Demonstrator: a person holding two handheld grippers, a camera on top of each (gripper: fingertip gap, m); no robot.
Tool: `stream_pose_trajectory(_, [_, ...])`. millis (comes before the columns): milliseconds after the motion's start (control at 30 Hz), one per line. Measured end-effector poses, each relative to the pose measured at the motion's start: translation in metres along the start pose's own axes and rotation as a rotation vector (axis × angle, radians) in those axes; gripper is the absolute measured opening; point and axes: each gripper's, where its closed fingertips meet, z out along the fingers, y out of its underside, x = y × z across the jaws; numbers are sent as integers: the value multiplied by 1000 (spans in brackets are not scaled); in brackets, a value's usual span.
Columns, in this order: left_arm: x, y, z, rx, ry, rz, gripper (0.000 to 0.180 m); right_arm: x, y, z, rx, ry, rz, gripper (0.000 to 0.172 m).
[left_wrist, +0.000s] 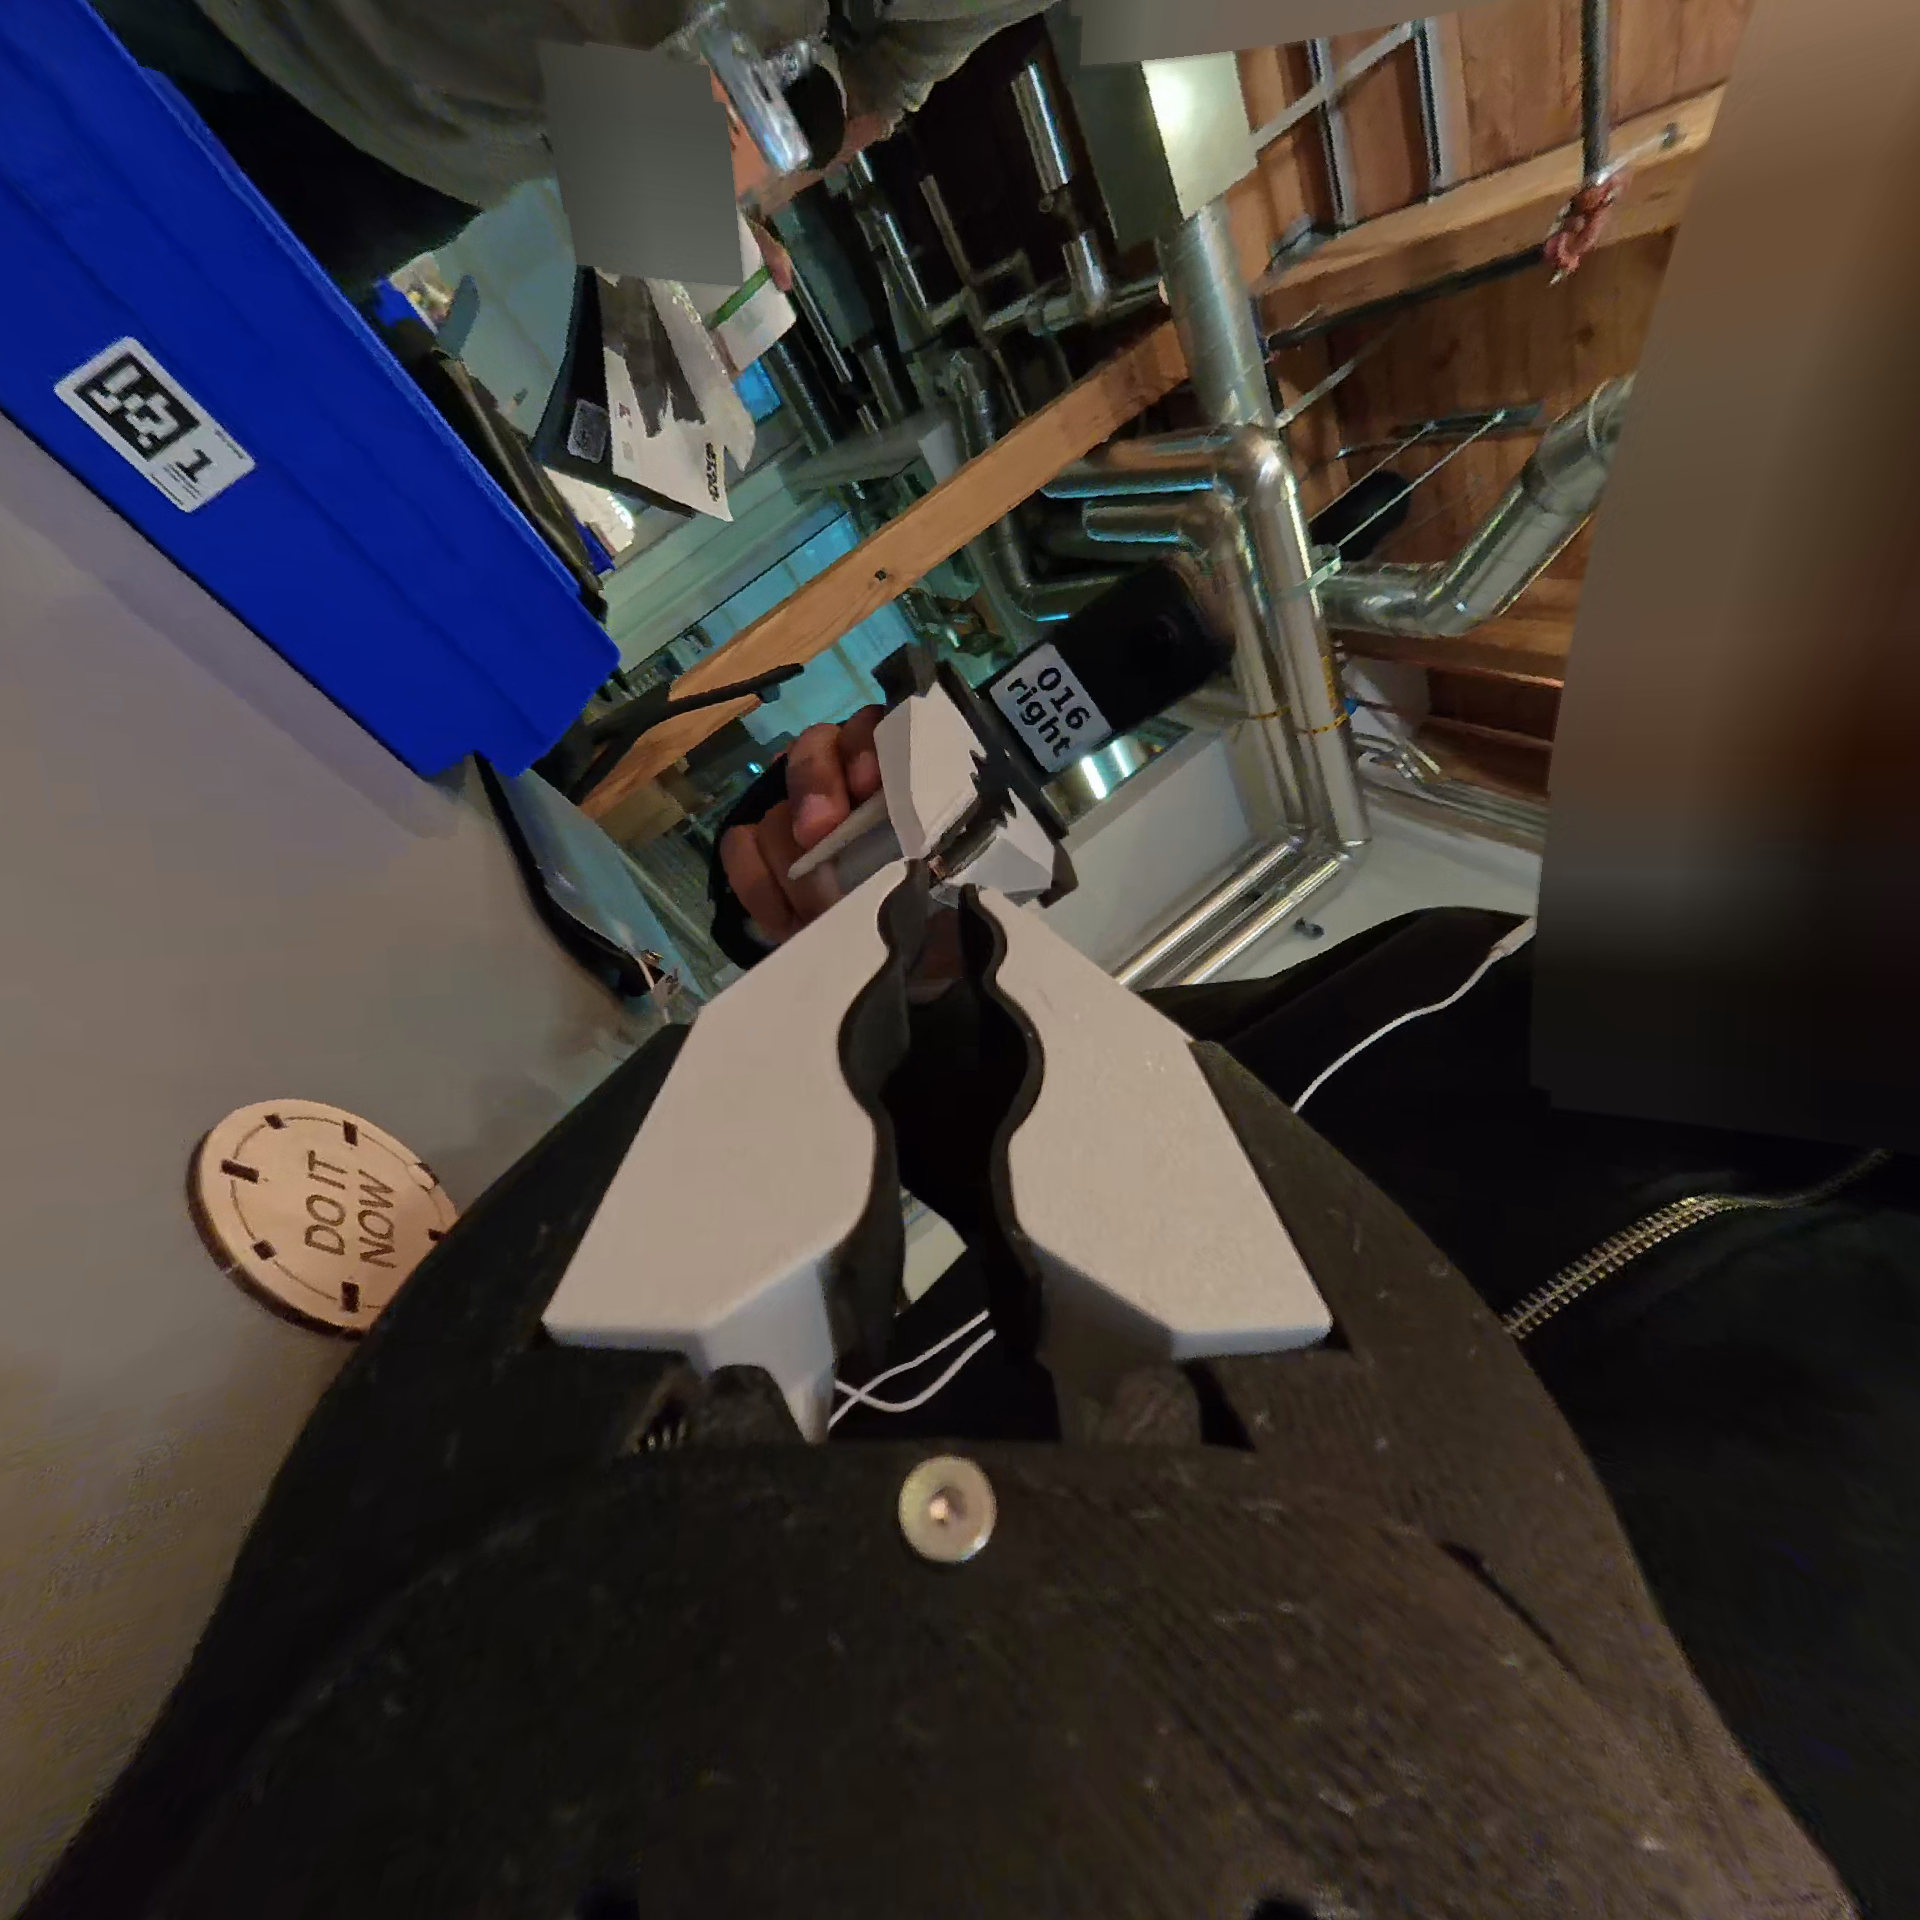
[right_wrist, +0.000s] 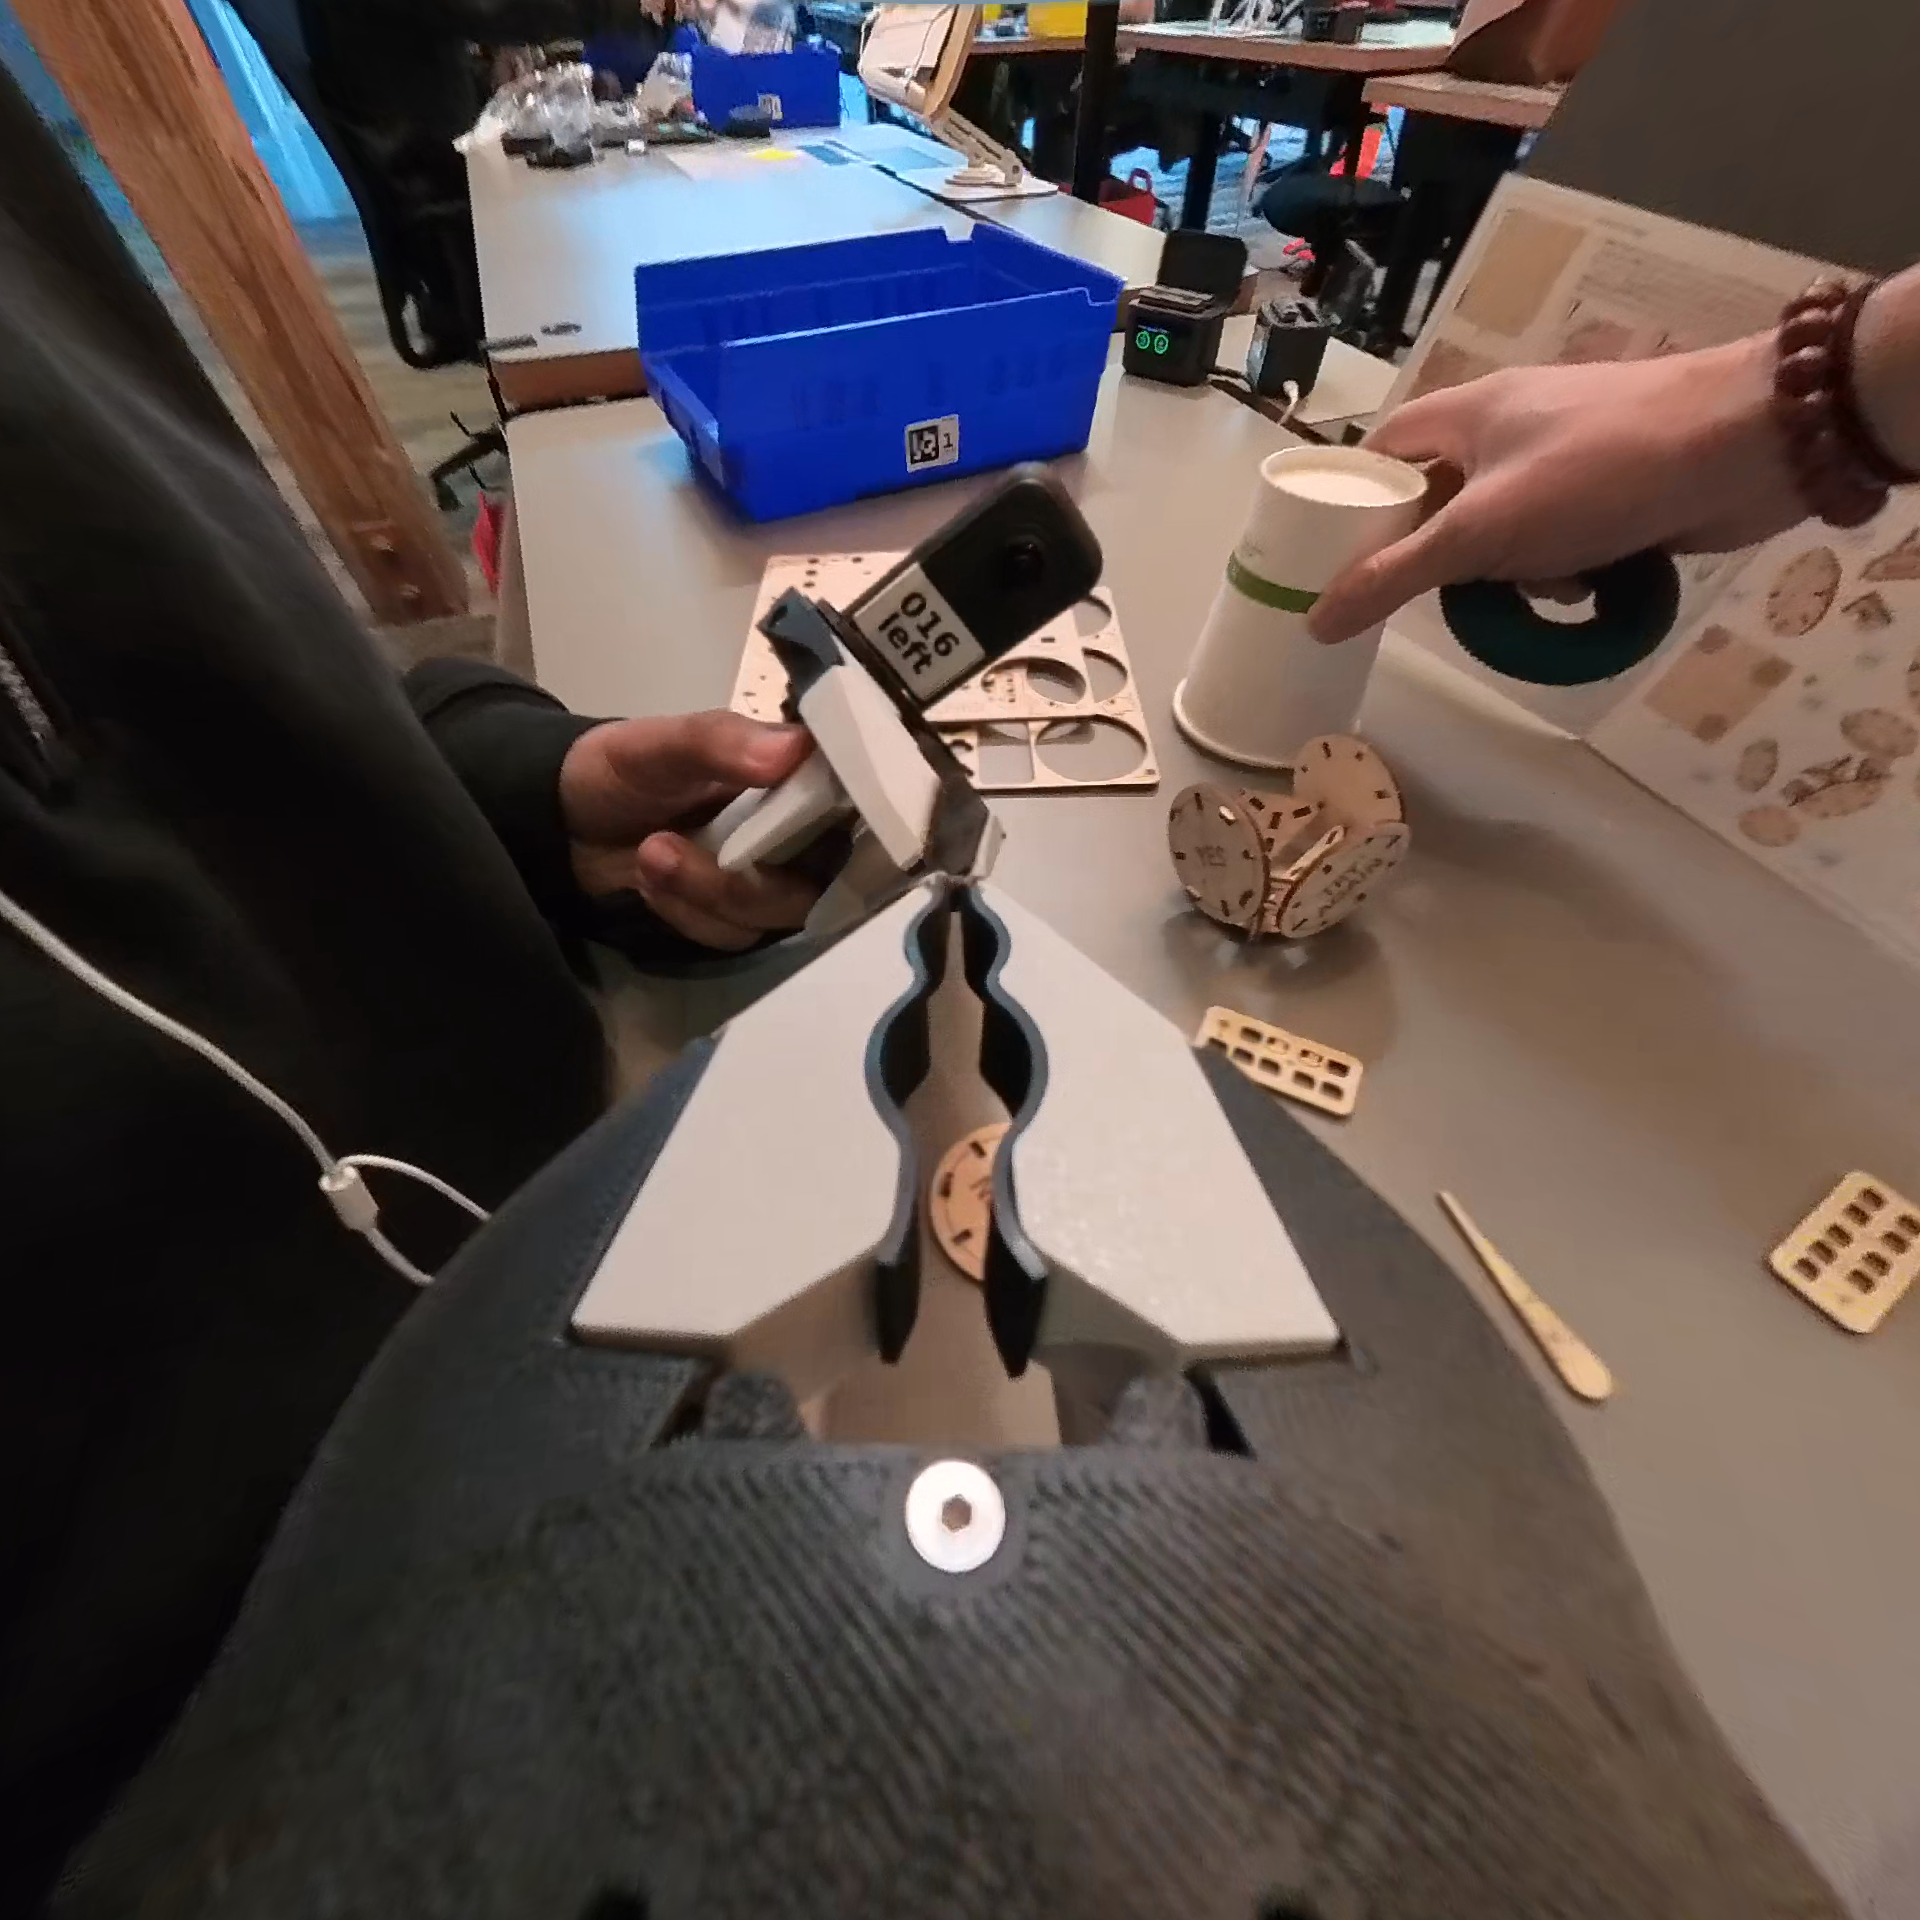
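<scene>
My two grippers meet tip to tip above the grey table (right_wrist: 1507, 1049). In the right wrist view my right gripper (right_wrist: 945, 889) is shut on a tiny pale wooden piece (right_wrist: 947, 879), and the left gripper (right_wrist: 971, 844) comes in from the upper left and touches the same spot. In the left wrist view my left gripper (left_wrist: 940, 885) has its pads closed at the tips on that small piece (left_wrist: 936, 865), with the right gripper (left_wrist: 948, 854) just beyond. A hand holds each gripper's handle.
A blue bin (right_wrist: 883, 343) stands at the back. Another person's hand (right_wrist: 1538, 468) holds an upturned paper cup (right_wrist: 1288, 623). A wooden assembly (right_wrist: 1288, 842), cut-out sheets (right_wrist: 1039, 717), a wooden disc (left_wrist: 317, 1216), small frets (right_wrist: 1278, 1058) and a stick (right_wrist: 1522, 1294) lie on the table.
</scene>
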Motion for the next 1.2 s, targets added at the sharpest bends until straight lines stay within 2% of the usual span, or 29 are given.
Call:
stream_pose_trajectory(300, [2,4,3,-32,-47,110,0,-7,0,-4,40,-91,182,0])
stream_pose_trajectory(1200, [1,4,1,-37,-75,135,0,-8,1,2,41,-106,240,1])
